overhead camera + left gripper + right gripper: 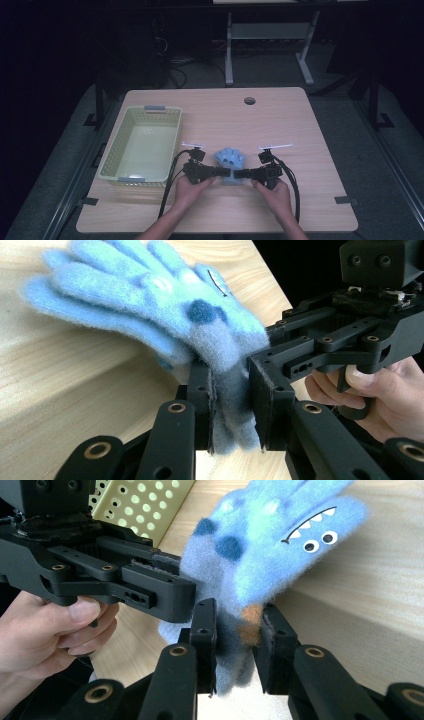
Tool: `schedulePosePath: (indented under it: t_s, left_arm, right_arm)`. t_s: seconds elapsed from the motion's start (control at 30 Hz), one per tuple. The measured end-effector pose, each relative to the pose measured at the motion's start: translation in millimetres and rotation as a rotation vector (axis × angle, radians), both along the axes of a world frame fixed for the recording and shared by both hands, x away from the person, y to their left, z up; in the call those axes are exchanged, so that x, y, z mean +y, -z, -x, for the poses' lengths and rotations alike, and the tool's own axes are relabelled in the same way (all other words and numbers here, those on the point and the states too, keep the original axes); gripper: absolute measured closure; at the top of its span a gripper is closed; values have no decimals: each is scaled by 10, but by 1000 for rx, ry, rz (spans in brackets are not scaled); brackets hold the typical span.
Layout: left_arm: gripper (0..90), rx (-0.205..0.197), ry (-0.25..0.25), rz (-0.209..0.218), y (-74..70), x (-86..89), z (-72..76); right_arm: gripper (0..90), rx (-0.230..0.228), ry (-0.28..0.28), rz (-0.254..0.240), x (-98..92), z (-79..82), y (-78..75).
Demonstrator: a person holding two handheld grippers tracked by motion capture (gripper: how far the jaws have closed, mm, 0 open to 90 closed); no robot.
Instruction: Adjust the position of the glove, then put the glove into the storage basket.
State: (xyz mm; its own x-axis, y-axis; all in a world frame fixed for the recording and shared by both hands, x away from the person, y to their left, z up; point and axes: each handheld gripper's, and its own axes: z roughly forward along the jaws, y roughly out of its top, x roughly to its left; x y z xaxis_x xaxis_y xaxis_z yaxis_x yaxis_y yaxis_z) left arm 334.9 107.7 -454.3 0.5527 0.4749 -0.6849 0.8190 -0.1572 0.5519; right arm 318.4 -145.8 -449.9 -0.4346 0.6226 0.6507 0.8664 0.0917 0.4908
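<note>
Near the table's [310, 130] front edge, both the left gripper [224, 172] and right gripper [239, 174] clamp the blue gloves' [230, 159] cuffs; lift together, evenly, toward the basket [150, 116] at the left edge.

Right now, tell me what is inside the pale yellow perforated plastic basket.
The pale yellow perforated plastic basket looks empty: its bare floor shows. The strip just inside its near wall is hidden.
</note>
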Motion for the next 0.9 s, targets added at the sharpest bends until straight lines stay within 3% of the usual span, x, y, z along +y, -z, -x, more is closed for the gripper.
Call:
schedulePosePath:
  t_s: [0.63, 0.9]
  left_arm:
    - [721, -26, 8, 9, -92, 29, 22]
    - [721, -39, -4, 25, -190, 96, 38]
  right_arm:
    - [728, -14, -8, 16, 30, 15, -130]
    - [728, -31, -19, 25, 94, 1, -252]
